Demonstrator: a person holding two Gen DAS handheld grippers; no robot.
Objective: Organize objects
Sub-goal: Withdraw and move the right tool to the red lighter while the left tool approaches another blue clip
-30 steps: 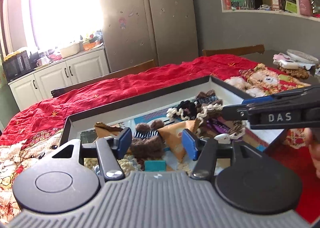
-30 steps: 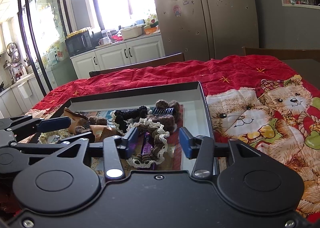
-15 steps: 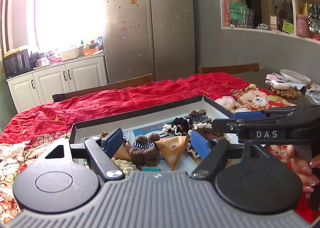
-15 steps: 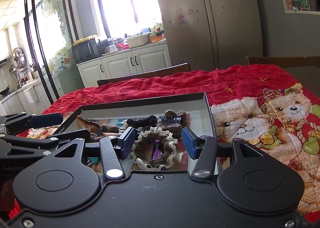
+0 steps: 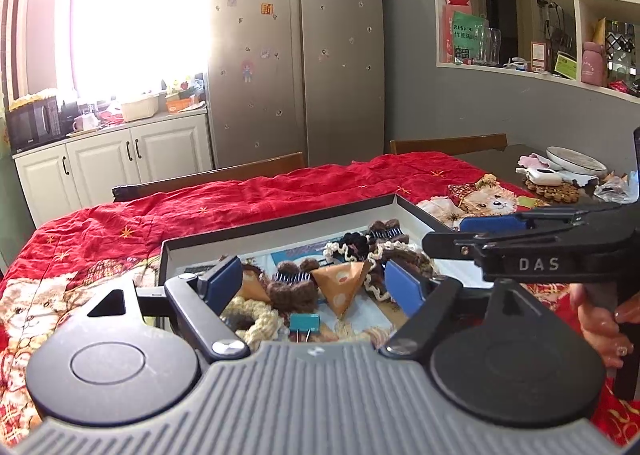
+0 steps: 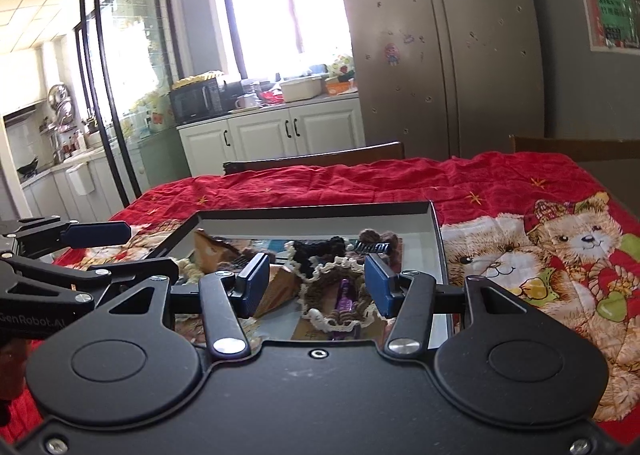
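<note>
A black-rimmed tray (image 5: 280,224) with a white inside holds a heap of hair accessories. In it lie an orange triangular pouch (image 5: 340,285), a brown crochet clip (image 5: 292,287), a teal binder clip (image 5: 305,322) and a cream braided scrunchie (image 5: 256,319). My left gripper (image 5: 312,283) hangs above the tray's near side, open wide and holding nothing. My right gripper (image 6: 316,285) is open too, above the tray (image 6: 320,211), with a lace-edged brown scrunchie (image 6: 340,291) lying in the tray beyond its fingers. Each gripper shows in the other's view: the right gripper (image 5: 460,233) and the left gripper (image 6: 120,251).
A red bear-print quilt (image 6: 540,255) covers the table. Wooden chair backs (image 5: 208,179) stand along the far edge. A plate (image 5: 576,161) and small items sit at the far right corner. A person's hand (image 5: 600,319) holds the right gripper's handle. A fridge and cabinets stand behind.
Both grippers have drawn back and up from the tray, so its contents look smaller and farther. The left jaws have spread wider. The right jaws look about the same.
</note>
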